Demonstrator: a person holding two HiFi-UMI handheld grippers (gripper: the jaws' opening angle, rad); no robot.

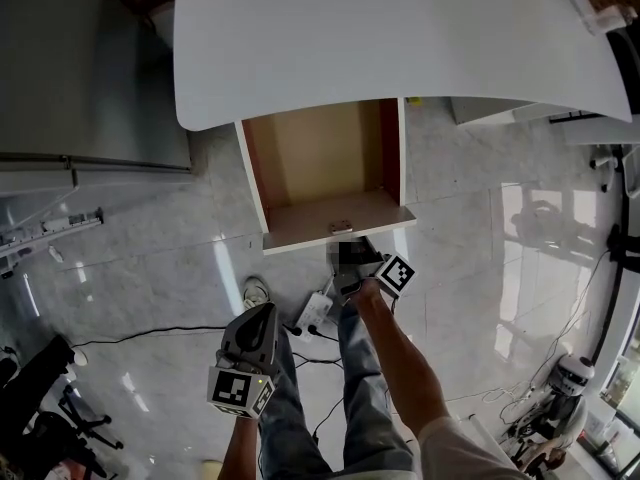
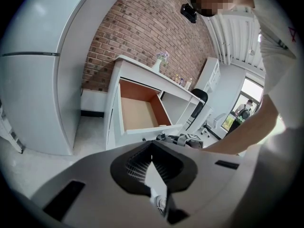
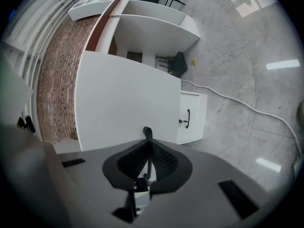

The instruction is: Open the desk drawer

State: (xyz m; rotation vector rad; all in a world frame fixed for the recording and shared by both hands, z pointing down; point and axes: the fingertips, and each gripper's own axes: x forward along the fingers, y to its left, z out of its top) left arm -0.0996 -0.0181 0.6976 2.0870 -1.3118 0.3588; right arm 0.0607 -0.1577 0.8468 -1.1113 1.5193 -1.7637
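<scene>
The white desk point(image 1: 400, 38) fills the top of the head view. Its drawer point(image 1: 300, 230) is pulled out toward me, and the brown inside point(image 2: 137, 113) holds nothing. A small handle point(image 1: 341, 226) sits on the white drawer front. My right gripper point(image 1: 343, 240) reaches up to that handle. In the right gripper view its jaws point(image 3: 147, 139) are shut, and the handle's dark tip point(image 3: 147, 132) sticks out between the fingertips. My left gripper point(image 1: 264, 313) hangs lower left, well short of the drawer. It point(image 2: 152, 144) is shut with nothing in it.
A tall grey cabinet point(image 1: 80, 68) stands left of the desk. A power strip with cables point(image 1: 315, 313) lies on the tiled floor by my legs point(image 1: 300, 418). A black stand point(image 1: 40, 408) is at lower left, and a low white cabinet point(image 3: 192, 118) sits beyond the drawer.
</scene>
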